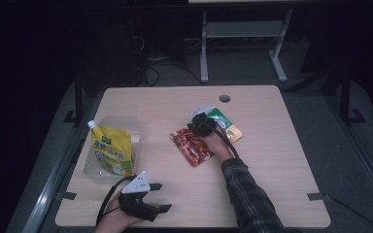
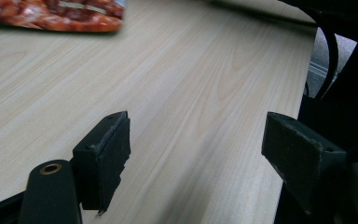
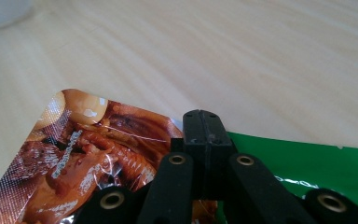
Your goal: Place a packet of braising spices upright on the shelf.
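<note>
**Three packets, two grippers, one wooden table**

High view: pale wood-grain table (image 1: 272, 160) with rounded corners and a round cable hole. Red foil packet (image 1: 190, 145) lies flat near the middle; its right edge sits under the right gripper (image 1: 200, 125) and hand. Green-and-orange packet (image 1: 227, 127) lies just beside it, partly covered by the same gripper; its print is too small to read. Yellow spouted pouch (image 1: 110, 150) rests in a clear, crumpled plastic bag (image 1: 121, 127) at the left. Left gripper (image 1: 158, 196) lies near the front edge, jaws spread, holding nothing.

Left gripper view: two black, blocky jaws stand wide apart over bare wood; the red packet is cut off at the top left corner.

Right gripper view: jaws pressed together, tips over the seam where glossy red packet (image 3: 93, 158) meets green packet (image 3: 307, 163). Whether anything is pinched between them cannot be told.
</note>
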